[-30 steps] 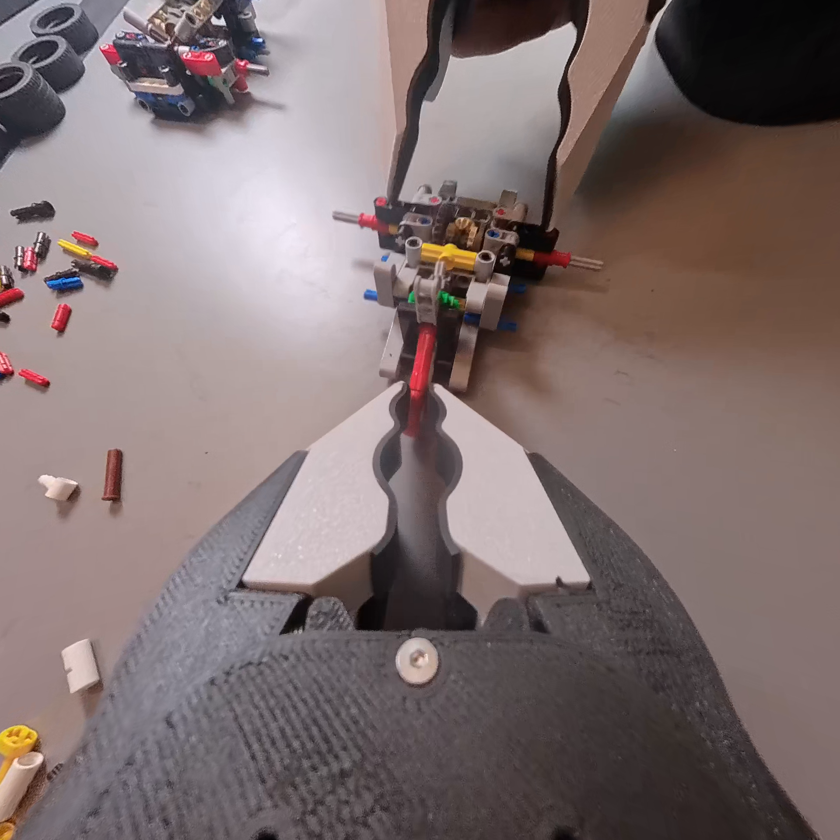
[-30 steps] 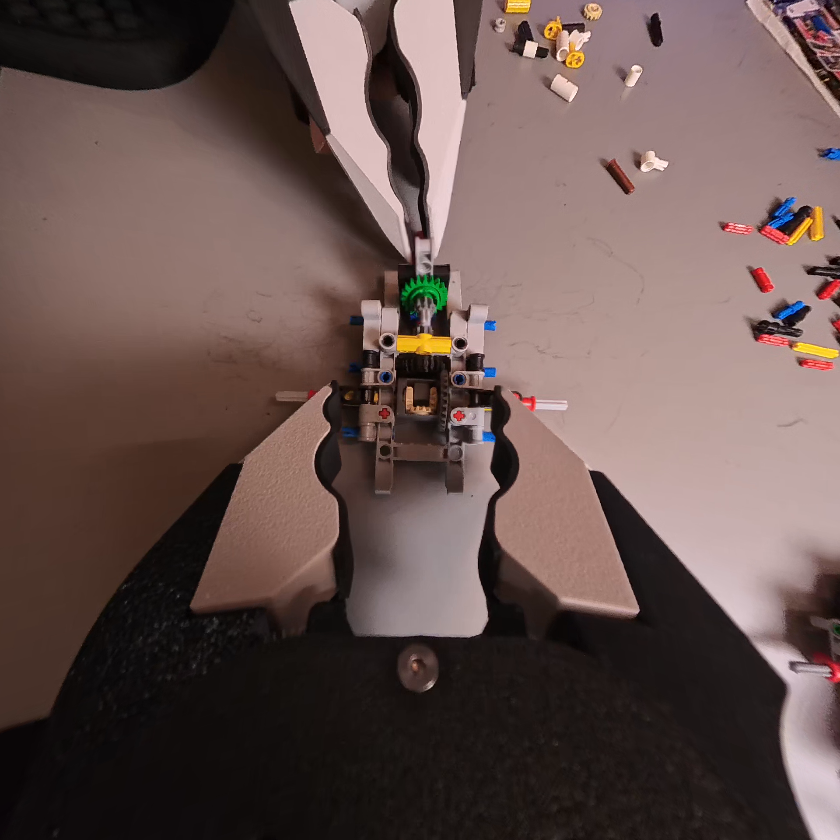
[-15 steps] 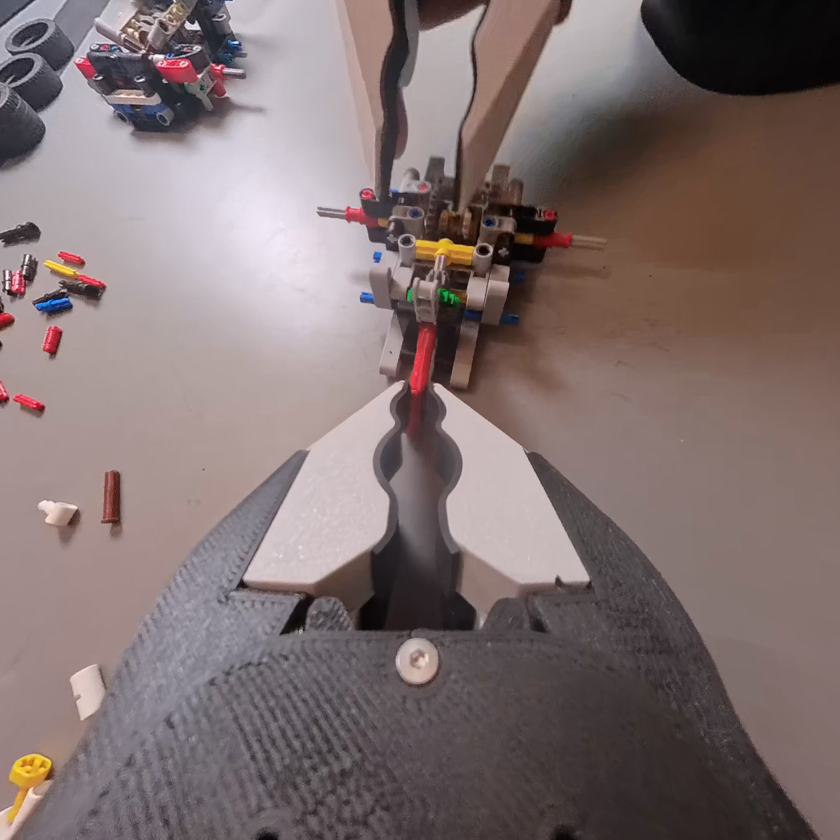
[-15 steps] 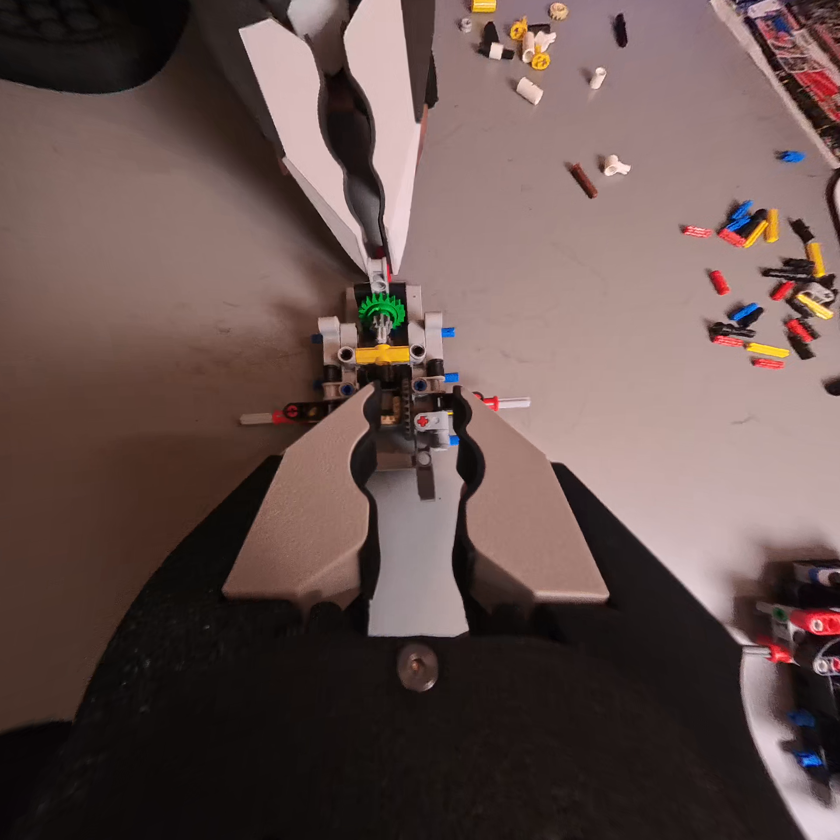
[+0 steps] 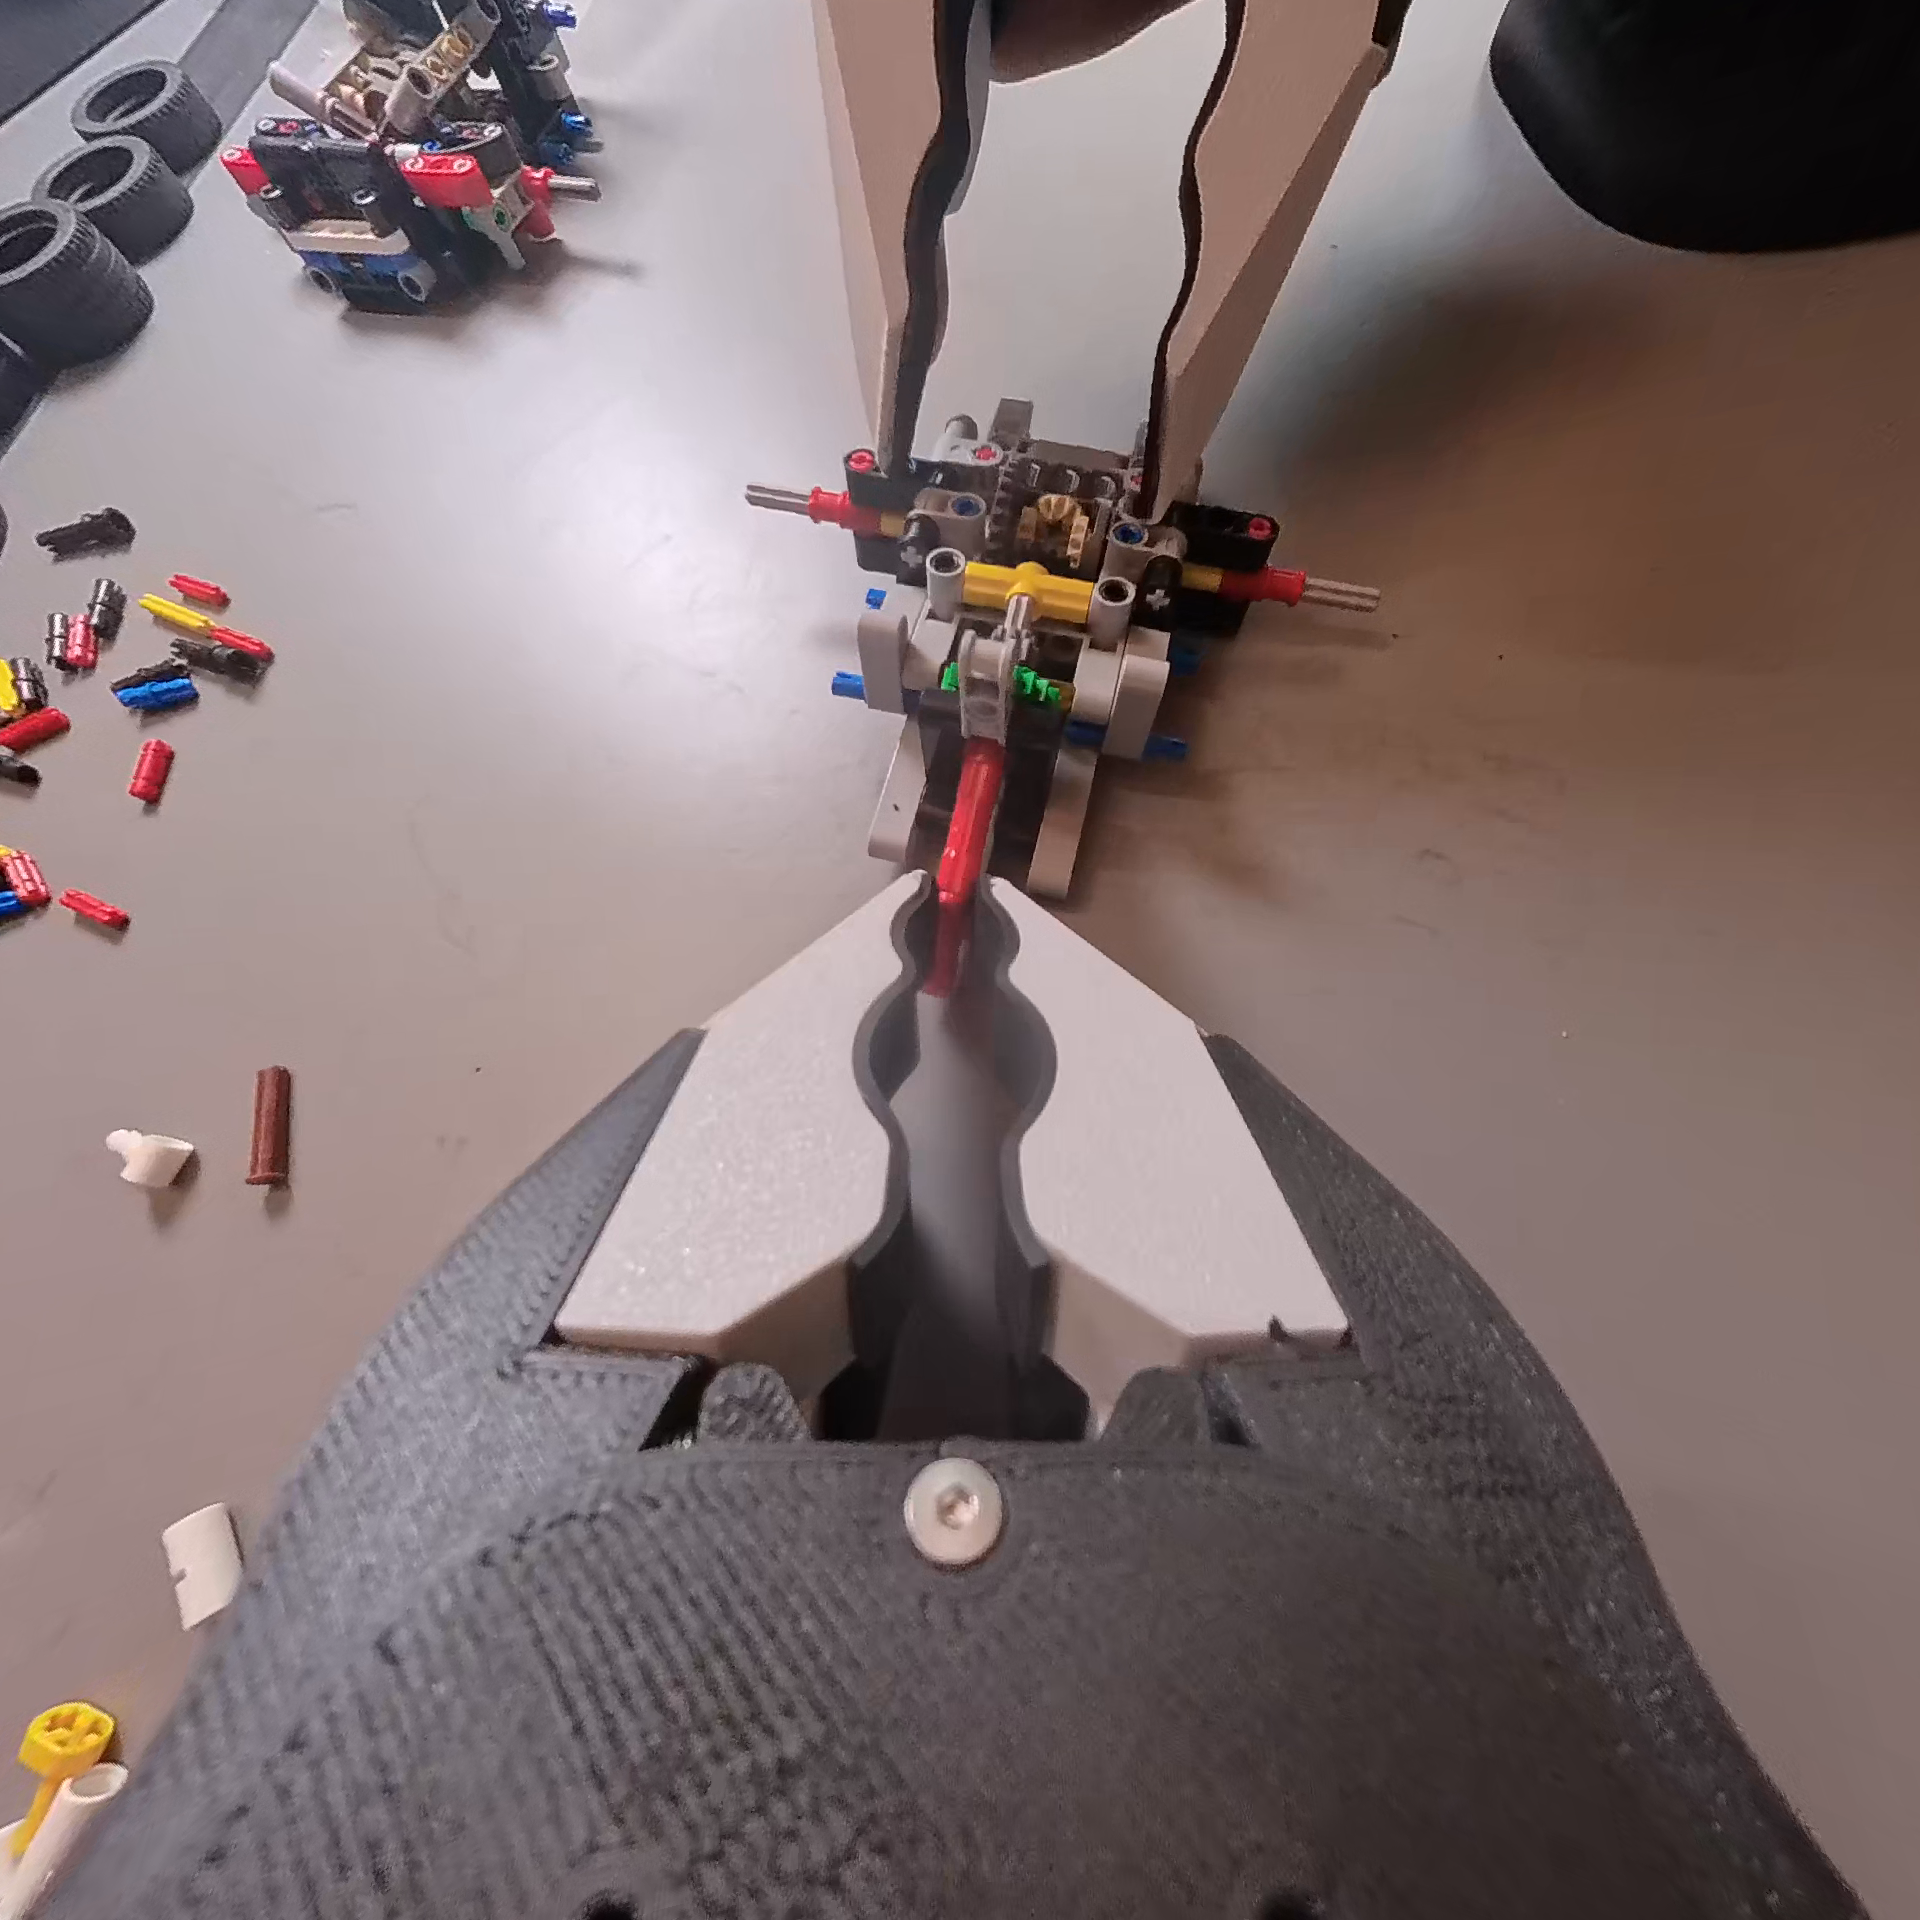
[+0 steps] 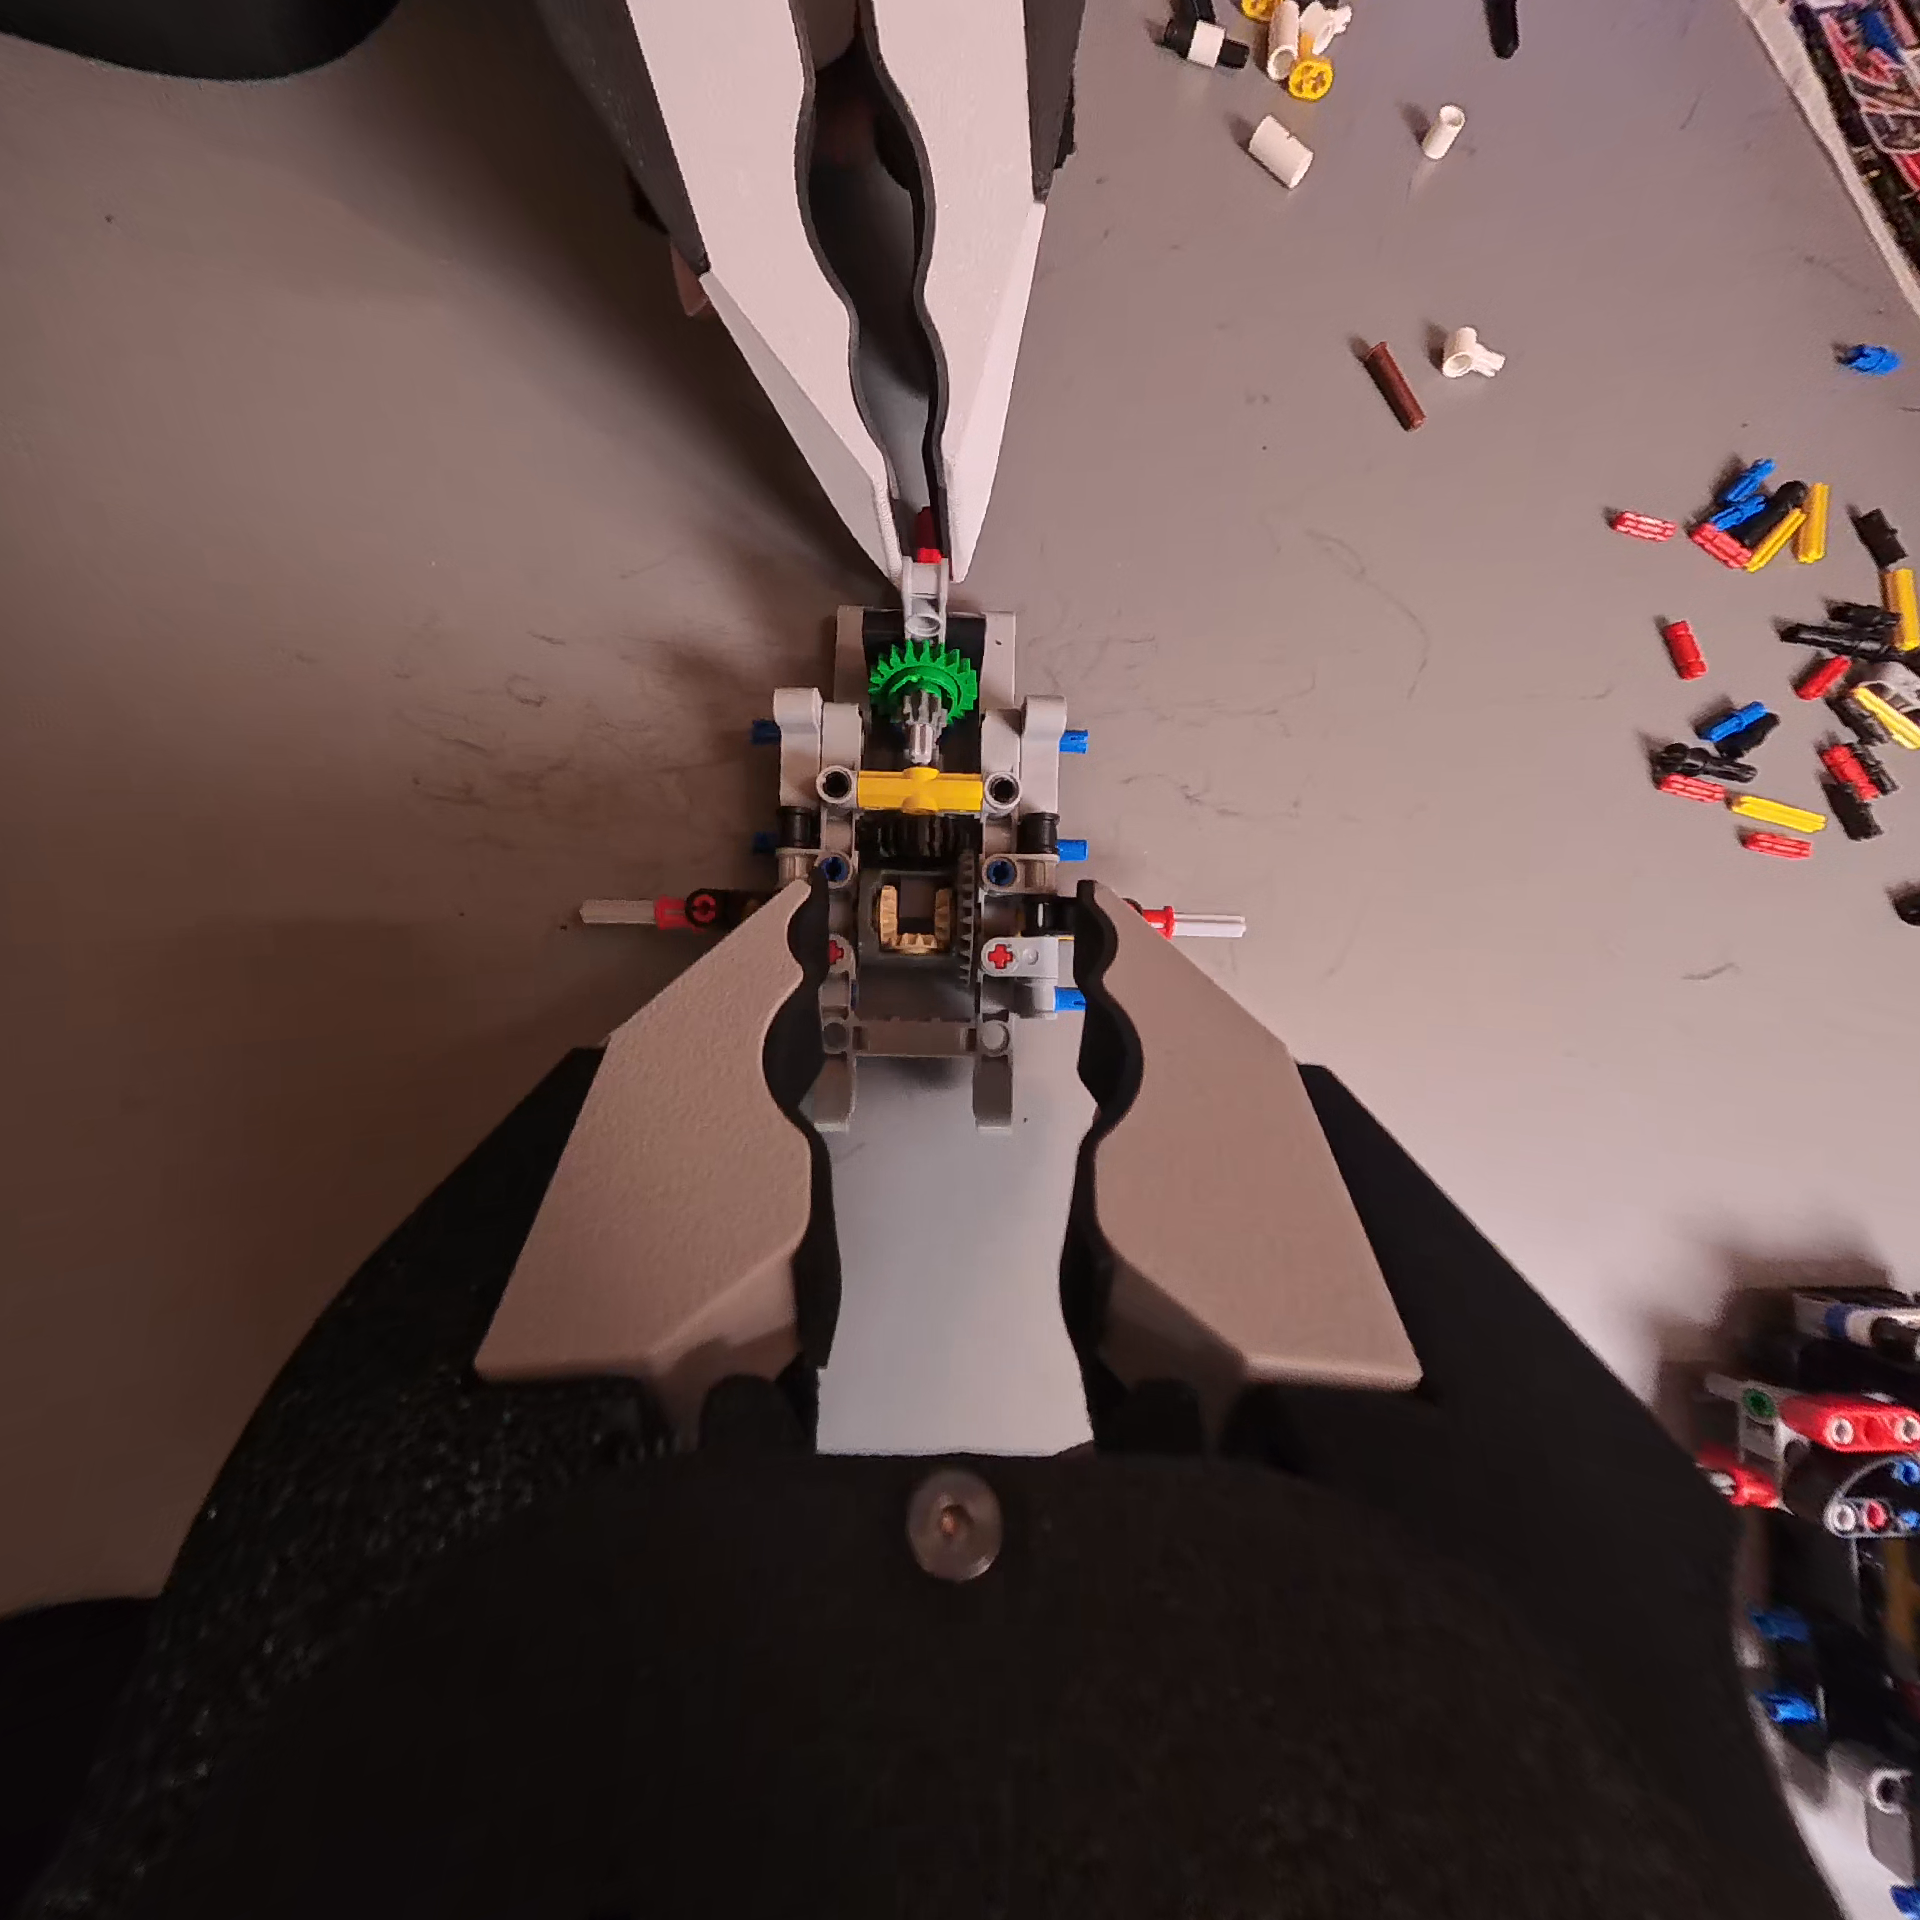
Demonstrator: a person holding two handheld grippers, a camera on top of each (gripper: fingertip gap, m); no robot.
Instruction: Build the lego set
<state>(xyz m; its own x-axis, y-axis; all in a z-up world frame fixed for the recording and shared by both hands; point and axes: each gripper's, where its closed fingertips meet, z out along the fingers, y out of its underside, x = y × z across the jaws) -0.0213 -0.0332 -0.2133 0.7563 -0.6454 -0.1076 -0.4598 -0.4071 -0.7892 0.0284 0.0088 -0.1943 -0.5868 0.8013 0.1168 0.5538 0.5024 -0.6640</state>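
Note:
A small brick gear assembly (image 5: 1039, 623) with a green gear (image 6: 923, 681), a yellow cross piece and side axles stands on the grey table (image 5: 520, 935). My left gripper (image 5: 961, 899) is shut on a red axle (image 5: 971, 821) that runs into the assembly's grey front connector. It shows from the other side in the right wrist view (image 6: 925, 551). My right gripper (image 6: 945, 904) straddles the assembly's (image 6: 914, 831) rear end, with both pads against its two sides. In the left wrist view its fingers (image 5: 894, 457) come down onto the black side beams.
Left of the assembly lie several loose pins (image 5: 156, 665), a brown pin (image 5: 268, 1127), a white connector (image 5: 151, 1155), a second brick assembly (image 5: 395, 197) and black tyres (image 5: 62, 270). A printed booklet (image 6: 1860, 104) lies at the table's far right edge. Some 8 centimeters of space lies between my two pairs of fingers.
The right gripper's jaws narrowed onto the assembly's middle half a second ago, then widened and now sit against its outer sides. The left gripper kept hold of the red axle.

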